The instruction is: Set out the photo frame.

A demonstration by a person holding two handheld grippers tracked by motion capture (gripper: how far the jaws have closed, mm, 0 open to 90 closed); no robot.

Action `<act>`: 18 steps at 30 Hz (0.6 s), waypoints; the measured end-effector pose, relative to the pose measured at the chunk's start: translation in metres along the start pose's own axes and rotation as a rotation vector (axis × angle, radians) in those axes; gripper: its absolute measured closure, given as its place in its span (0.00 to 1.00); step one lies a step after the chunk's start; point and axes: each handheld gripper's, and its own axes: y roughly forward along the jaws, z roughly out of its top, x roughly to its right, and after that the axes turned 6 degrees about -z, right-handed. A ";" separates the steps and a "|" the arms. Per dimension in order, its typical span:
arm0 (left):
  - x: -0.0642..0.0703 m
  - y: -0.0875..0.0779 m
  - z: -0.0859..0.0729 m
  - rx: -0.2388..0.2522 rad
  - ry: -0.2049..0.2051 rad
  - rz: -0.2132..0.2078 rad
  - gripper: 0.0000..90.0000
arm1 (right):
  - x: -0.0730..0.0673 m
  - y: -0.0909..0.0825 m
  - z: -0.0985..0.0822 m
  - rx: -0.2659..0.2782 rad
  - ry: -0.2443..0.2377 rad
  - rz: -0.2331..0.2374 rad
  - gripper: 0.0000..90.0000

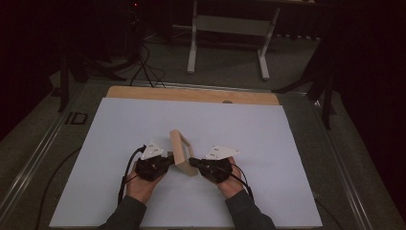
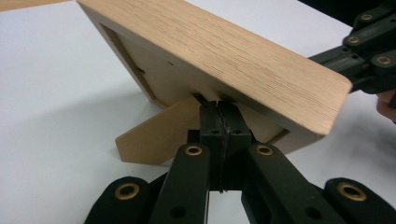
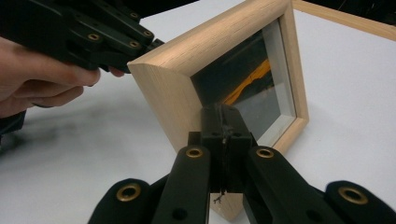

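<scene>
Light oak picture frame (image 1: 182, 152) tilted on white surface (image 1: 268, 143); left hand-held gripper (image 1: 167, 160) at 9 o'clock, right hand-held gripper (image 1: 191, 163) at 3, both closed, empty.

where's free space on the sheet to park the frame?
Bare white sheet on all sides of the frame: wide patches to its left, right and toward the wooden strip. Crowded only at centre front, where both grippers meet the frame.
</scene>
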 end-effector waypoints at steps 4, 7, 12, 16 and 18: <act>-0.003 0.000 0.000 -0.005 -0.002 0.008 1.00 | -0.004 0.001 0.000 -0.003 -0.010 0.010 0.99; -0.004 0.000 -0.001 -0.003 -0.006 0.016 1.00 | -0.007 0.004 0.000 -0.007 -0.020 0.018 0.99; -0.008 -0.001 -0.001 0.002 -0.013 0.020 1.00 | -0.013 0.007 0.000 -0.012 -0.032 0.026 0.99; -0.010 -0.002 -0.002 -0.004 -0.013 0.031 0.96 | -0.013 0.008 -0.001 -0.017 -0.045 0.023 0.98; -0.012 -0.003 -0.002 0.001 -0.021 0.040 0.93 | -0.013 0.008 -0.001 -0.020 -0.046 0.020 0.97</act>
